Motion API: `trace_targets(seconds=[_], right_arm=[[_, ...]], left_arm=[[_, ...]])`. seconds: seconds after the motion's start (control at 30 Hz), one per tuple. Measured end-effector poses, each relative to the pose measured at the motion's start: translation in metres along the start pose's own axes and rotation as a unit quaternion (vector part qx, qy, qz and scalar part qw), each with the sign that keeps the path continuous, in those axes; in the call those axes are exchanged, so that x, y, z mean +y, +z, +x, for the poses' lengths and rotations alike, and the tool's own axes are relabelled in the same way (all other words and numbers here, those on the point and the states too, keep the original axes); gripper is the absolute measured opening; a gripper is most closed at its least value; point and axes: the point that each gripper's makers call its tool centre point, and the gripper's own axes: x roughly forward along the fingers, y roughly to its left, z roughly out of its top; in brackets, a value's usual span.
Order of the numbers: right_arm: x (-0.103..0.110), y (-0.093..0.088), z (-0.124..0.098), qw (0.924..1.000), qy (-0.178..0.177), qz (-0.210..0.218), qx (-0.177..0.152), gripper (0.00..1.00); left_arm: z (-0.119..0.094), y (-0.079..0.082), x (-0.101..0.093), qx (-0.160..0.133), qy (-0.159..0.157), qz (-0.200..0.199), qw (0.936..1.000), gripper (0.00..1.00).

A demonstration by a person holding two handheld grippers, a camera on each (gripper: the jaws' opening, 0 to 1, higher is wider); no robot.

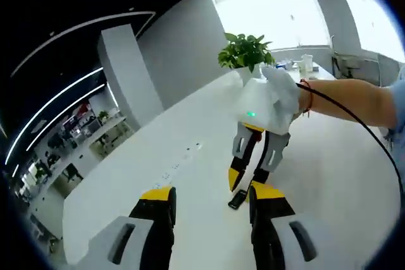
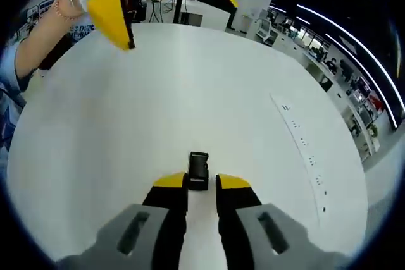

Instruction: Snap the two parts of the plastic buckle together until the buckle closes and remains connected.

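As the buckle piece lies on the white table just ahead of the right gripper, its near end sitting in the gap between the two yellow tips, we judge the step in hand to be the pickup of one buckle part. We see one black piece only and cannot tell whether it is a single half or both halves lying together. The right jaws stand narrowly parted, roughly the width of the piece; whether the pads already press its sides we cannot tell.

In the left gripper view, the left gripper has its jaws spread wide with nothing between them, hovering over the table. Just beyond its tips the right gripper points down at the small black piece on the surface, gripped by a white-gloved hand. Farther off stands a potted plant.

Next move, in our judgement: close squarely on the piece's sides and lift it level, so the left gripper can bring or steady the mating half.
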Motion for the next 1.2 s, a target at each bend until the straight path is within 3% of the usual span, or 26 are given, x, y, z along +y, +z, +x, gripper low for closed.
trace_targets(seconds=[0.13, 0.2, 0.53, 0.7, 0.9, 1.13, 1.2], right_arm=[[0.002, 0.0, -0.002, 0.9999, -0.009, -0.011, 0.009, 0.17], [0.003, -0.001, -0.002, 0.9998, -0.011, -0.012, 0.012, 0.17], [0.014, -0.004, -0.005, 0.9996, -0.02, -0.014, 0.016, 0.16], [0.014, -0.004, -0.003, 0.9992, -0.026, -0.02, 0.021, 0.16], [0.01, -0.001, 0.002, 0.9986, -0.03, -0.025, 0.034, 0.16], [0.013, -0.001, 0.001, 0.9976, -0.044, -0.025, 0.046, 0.16], [0.009, -0.001, 0.003, 0.9971, -0.053, -0.023, 0.049, 0.17]], left_arm=[[-0.037, 0.012, -0.003, -0.053, 0.038, -0.025, 0.9976, 0.47], [-0.053, 0.016, 0.007, -0.072, 0.049, -0.037, 0.9955, 0.47], [-0.096, 0.017, 0.001, -0.096, 0.121, -0.015, 0.9879, 0.47], [-0.119, 0.002, -0.013, -0.123, 0.143, -0.032, 0.9815, 0.48], [-0.145, -0.025, -0.015, -0.14, 0.188, -0.066, 0.97, 0.51], [-0.158, -0.047, -0.012, -0.182, 0.242, -0.093, 0.9486, 0.52], [-0.156, -0.057, -0.012, -0.171, 0.241, -0.106, 0.9494, 0.53]])
